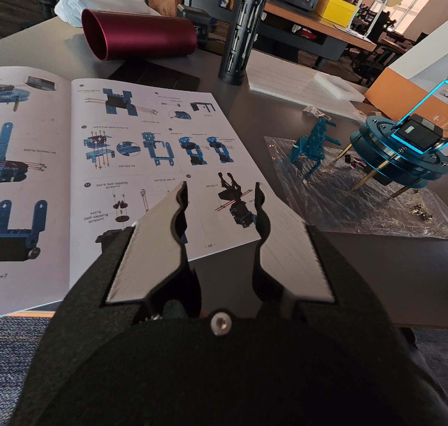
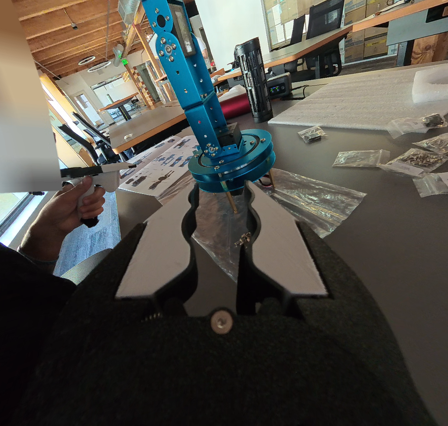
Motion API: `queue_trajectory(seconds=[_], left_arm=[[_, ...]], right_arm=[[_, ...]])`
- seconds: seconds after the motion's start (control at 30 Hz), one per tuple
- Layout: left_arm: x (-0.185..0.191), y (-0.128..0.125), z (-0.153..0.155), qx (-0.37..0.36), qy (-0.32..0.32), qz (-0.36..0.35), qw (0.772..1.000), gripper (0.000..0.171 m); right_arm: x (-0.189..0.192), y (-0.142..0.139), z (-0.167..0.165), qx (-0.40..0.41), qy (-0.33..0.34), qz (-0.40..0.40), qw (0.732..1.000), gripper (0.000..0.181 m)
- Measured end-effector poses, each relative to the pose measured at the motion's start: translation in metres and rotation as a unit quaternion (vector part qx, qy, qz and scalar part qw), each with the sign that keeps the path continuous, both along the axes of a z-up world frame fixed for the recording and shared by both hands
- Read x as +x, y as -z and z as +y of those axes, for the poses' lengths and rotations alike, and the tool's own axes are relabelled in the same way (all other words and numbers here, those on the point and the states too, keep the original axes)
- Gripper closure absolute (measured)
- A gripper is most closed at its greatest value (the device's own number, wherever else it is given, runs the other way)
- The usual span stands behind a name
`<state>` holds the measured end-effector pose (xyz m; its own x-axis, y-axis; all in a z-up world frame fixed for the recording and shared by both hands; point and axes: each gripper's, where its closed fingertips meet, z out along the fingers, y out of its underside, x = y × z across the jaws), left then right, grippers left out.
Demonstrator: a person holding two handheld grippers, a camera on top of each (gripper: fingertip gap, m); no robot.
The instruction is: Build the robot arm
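Note:
My left gripper (image 1: pixel 221 183) is open and empty, held over the lower right page of an open instruction booklet (image 1: pixel 150 162). A blue metal bracket piece (image 1: pixel 312 145) stands on a clear plastic sheet (image 1: pixel 351 196) to the right, beside the blue round robot base (image 1: pixel 397 157). My right gripper (image 2: pixel 221 183) is open and empty, just in front of the blue robot base (image 2: pixel 232 162) with its upright blue arm (image 2: pixel 186 74). A few small screws (image 2: pixel 243 239) lie on the plastic sheet (image 2: pixel 315 196) between its fingers. The left gripper also shows in the right wrist view (image 2: pixel 132 166), held in a hand.
A dark red cylinder (image 1: pixel 140 34) lies at the back; a black screwdriver-kit cylinder (image 1: pixel 242 28) stands near it. White foam (image 1: pixel 303 84) and an orange box (image 1: pixel 407 91) sit at the right. Several small bags of hardware (image 2: pixel 412 159) lie right of the base. The table edge (image 1: pixel 412 324) is close. Left tips to right tips: about 35 cm. From my left tips it is roughly 35 cm to the dark red cylinder (image 1: pixel 140 34); from my right, 55 cm.

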<state>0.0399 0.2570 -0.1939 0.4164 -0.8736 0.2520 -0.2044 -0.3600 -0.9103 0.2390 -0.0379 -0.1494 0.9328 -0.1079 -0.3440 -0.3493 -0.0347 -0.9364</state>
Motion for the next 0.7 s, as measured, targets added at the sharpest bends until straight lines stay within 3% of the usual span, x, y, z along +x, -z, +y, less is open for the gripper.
queue_trajectory(seconds=[0.7], left_arm=[[-0.007,0.013,0.017,0.007,-0.020,0.013,1.000,0.120]], right_arm=[[0.001,0.000,-0.001,0.002,-0.001,0.012,1.000,0.147]])
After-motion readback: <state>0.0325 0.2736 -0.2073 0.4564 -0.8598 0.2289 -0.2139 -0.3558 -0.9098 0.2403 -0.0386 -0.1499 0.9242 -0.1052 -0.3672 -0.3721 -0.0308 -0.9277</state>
